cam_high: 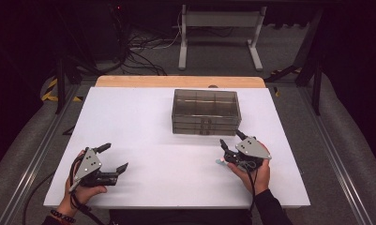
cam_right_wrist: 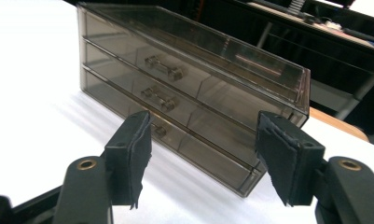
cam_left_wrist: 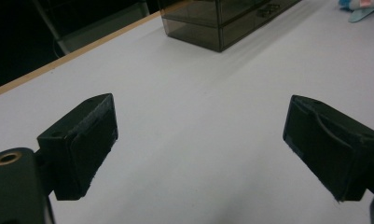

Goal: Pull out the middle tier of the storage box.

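Smoky plastic drawer box (cam_high: 206, 111) sits at twelve o'clock on the white table (cam_high: 143, 140), just ahead of your right gripper (cam_high: 232, 140), jaws apart and empty. Line them on the bottom drawer's handle (cam_right_wrist: 159, 131). Left gripper (cam_high: 114, 157) rests at eight o'clock, wide apart.

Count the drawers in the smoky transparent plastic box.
3, stacked in the smoky transparent plastic drawer box: top drawer, middle drawer and bottom drawer, each with a clear handle on its front.
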Motion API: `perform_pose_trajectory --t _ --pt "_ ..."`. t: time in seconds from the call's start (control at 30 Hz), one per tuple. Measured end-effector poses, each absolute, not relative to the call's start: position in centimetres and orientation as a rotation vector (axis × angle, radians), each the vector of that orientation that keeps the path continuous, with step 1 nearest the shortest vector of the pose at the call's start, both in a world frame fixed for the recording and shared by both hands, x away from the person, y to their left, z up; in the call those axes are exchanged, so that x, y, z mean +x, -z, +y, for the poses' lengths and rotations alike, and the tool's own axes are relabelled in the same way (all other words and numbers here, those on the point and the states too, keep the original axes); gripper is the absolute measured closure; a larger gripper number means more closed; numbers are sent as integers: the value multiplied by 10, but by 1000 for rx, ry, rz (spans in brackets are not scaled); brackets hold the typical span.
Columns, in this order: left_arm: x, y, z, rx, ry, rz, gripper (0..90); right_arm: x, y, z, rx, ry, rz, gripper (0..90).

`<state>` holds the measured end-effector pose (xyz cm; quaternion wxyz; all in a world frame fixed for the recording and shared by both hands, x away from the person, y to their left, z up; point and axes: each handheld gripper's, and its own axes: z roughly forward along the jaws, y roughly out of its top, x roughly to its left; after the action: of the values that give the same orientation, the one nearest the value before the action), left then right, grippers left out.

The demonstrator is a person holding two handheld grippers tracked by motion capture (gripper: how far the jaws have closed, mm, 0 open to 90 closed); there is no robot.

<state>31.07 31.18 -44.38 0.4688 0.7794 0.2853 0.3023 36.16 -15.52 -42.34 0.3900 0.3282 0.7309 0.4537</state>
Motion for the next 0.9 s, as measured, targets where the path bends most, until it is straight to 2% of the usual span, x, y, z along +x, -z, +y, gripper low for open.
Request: perform_pose_trajectory --t 0.3,0.53,0.67,0.83,0.9 --pt "312 445 312 1922 -732 682 121 367 426 -128 716 -1071 1902 432" --pt "315 445 308 1933 -725 687 131 370 426 -128 712 -1081 1912 418" --pt "322 444 298 1956 -699 672 162 372 425 -134 737 -1106 1909 441" --pt "333 442 285 1984 -688 647 197 377 425 -131 707 -1082 1936 527" --pt "336 442 281 1999 -693 644 200 378 425 -130 701 -1069 1937 533"
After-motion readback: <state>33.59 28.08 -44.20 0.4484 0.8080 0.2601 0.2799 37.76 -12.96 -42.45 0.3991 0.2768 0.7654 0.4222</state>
